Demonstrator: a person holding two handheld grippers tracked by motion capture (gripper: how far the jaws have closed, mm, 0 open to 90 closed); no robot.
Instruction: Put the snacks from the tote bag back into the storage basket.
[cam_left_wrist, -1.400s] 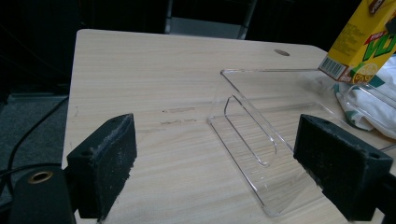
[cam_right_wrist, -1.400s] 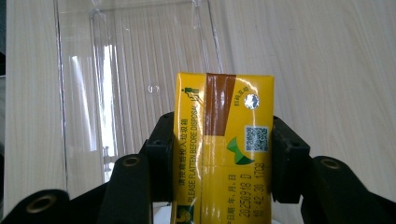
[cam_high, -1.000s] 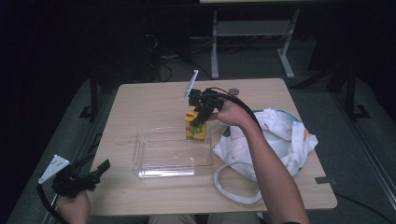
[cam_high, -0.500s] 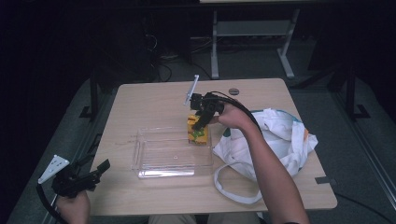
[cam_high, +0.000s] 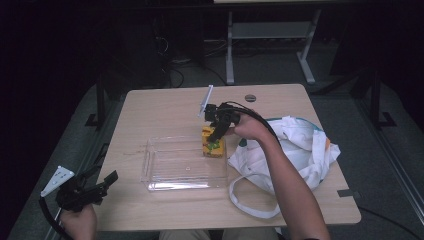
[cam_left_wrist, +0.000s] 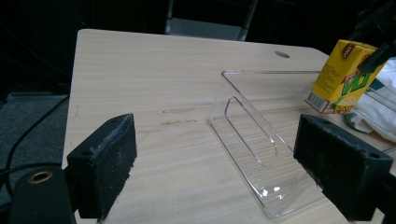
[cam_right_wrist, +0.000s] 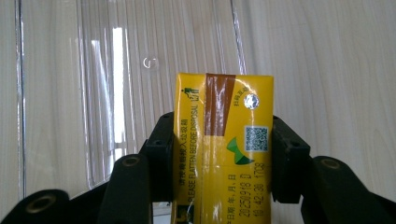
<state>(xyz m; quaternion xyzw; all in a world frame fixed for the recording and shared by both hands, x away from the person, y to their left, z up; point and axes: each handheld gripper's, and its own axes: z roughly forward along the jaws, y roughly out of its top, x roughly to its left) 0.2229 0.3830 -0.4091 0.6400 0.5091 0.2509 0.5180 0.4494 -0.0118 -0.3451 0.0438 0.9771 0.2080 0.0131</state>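
Observation:
A yellow drink carton (cam_high: 212, 143) hangs at the far right corner of a clear plastic tray (cam_high: 170, 167) in the middle of the table. My right gripper (cam_high: 218, 132) is shut on the carton (cam_right_wrist: 223, 140), one jaw on each side near its top. The carton (cam_left_wrist: 340, 77) is slightly tilted, and whether it touches the tray (cam_left_wrist: 252, 140) I cannot tell. My left gripper (cam_high: 97, 186) is held off the table's near left corner. Its pads (cam_left_wrist: 103, 168) stand wide open with nothing between them.
A white cloth bag (cam_high: 300, 145) with looped handles lies on the table's right side, against the tray's right end. There is a small round hole (cam_high: 250, 98) near the far edge. The wooden table (cam_high: 150, 115) is bare left of and beyond the tray.
My right gripper has brought the carton a little nearer and lower, down to the tray's far right corner. The left gripper has stayed where it was.

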